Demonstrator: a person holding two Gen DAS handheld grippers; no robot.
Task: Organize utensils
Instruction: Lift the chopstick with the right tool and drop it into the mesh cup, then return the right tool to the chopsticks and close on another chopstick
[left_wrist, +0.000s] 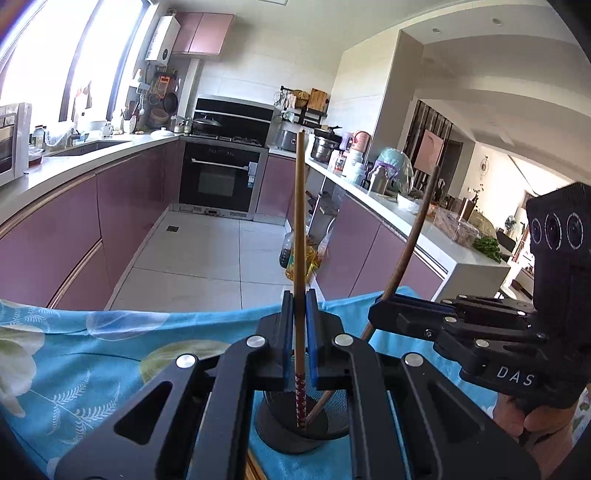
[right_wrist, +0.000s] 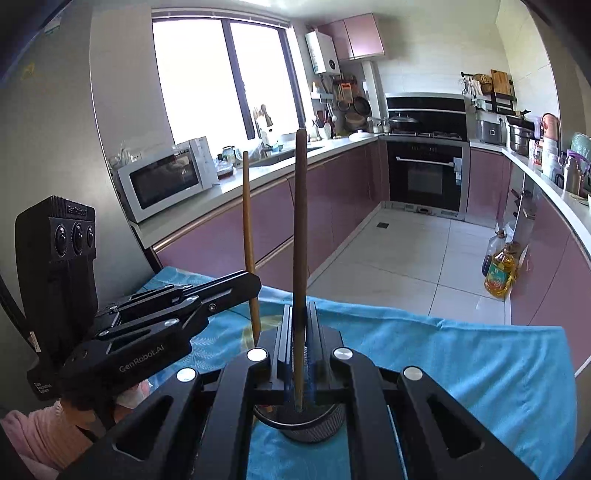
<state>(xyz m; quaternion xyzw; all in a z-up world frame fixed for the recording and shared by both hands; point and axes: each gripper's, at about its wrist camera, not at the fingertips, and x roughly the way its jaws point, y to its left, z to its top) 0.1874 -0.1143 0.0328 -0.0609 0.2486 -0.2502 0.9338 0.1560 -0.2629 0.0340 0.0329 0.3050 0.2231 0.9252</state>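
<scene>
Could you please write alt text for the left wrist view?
The left claw grips a light wooden chopstick upright, its patterned end inside a round black mesh utensil holder on a blue floral tablecloth. The right claw holds a dark brown chopstick, tilted, beside it.

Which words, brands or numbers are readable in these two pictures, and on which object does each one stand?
"DAS": white letters on the right gripper body, seen from the left wrist; cut off at the frame edge.
"GenRobot.AI": on the left gripper arm, seen from the right wrist.
"GenRobot": on top of that gripper's camera box.
Small white lines low on that box: too blurred to read.
Oil bottle label, oven stickers: too small.
</scene>
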